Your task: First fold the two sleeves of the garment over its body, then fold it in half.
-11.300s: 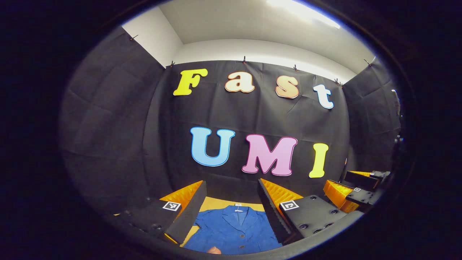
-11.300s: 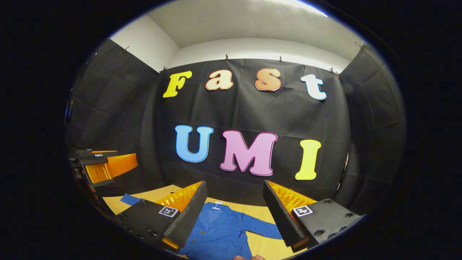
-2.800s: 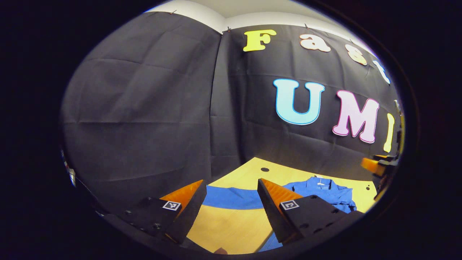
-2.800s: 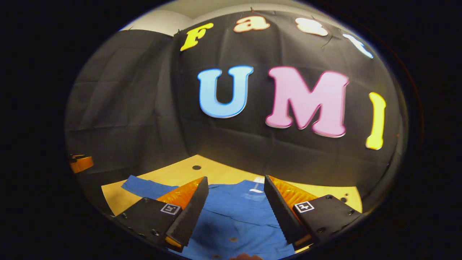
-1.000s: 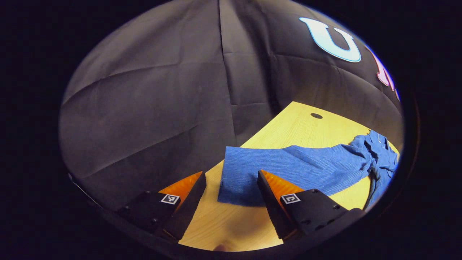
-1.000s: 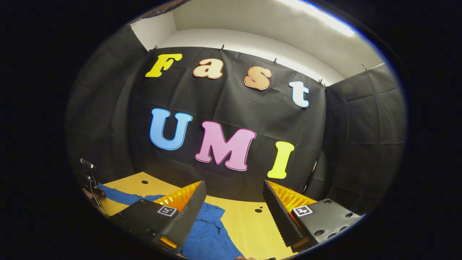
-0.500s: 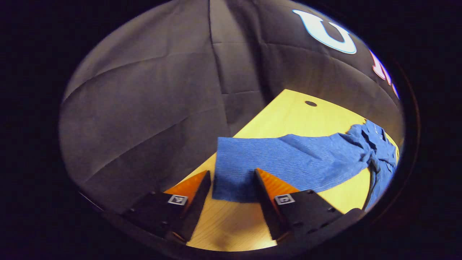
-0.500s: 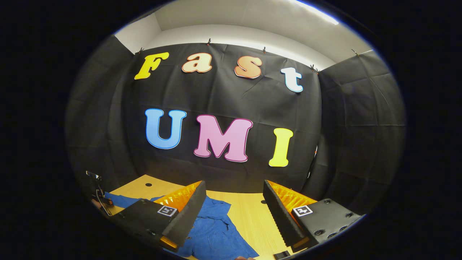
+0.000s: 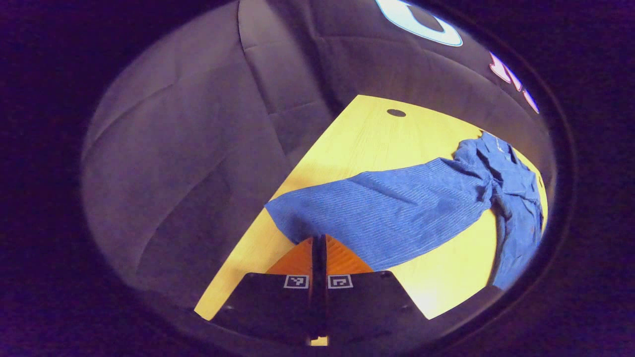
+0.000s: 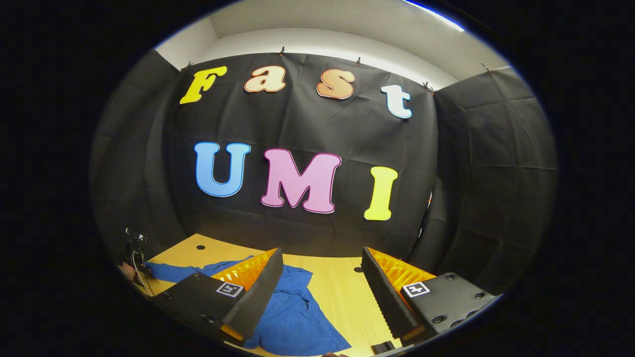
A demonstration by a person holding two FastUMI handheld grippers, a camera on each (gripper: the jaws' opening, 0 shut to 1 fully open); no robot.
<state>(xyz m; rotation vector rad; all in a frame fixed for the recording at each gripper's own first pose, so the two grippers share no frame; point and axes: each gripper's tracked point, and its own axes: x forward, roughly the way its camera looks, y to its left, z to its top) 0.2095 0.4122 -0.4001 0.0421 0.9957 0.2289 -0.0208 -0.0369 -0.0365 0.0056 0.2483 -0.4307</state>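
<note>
L tongs point(image 9: 318, 238) are clenched, fingers pressed together w/ the cuff end of the sleeve point(image 9: 387, 208) caught between them at the tips; the cloth runs straight into the closed gap and rises a bit off the table point(image 9: 367, 134) just ahead of the tips. From there the sleeve stretches away forward and to the right of the L tongs, flat and wide, w/ fine stripes, to the body of the blue shirt point(image 9: 516, 198), which lies bunched and creased at the far right of the left gripper view. Round hole point(image 9: 396, 112) in the tabletop sits well ahead of the tips, beyond the sleeve. Black cloth wall point(image 9: 198, 139) stands to the left of and behind the table edge. R tongs point(image 10: 322, 277) are released, fingers spread wide apart, nothing between them, raised above the table; bare wood shows in the gap. In the right gripper view the shirt point(image 10: 292, 317) lies on the table point(image 10: 342, 297) below and left of the R tongs, partly hidden behind the left finger, its hem end nearest the camera. Its sleeve point(image 10: 183, 270) runs out to the far left, where the other tongs point(image 10: 134, 248) and part of a hand point(image 10: 128, 271) show small at the edge; can't tell grip detail from there. Two small holes in the tabletop, one far left point(image 10: 200, 247), one just ahead between the R fingers point(image 10: 357, 269).
</note>
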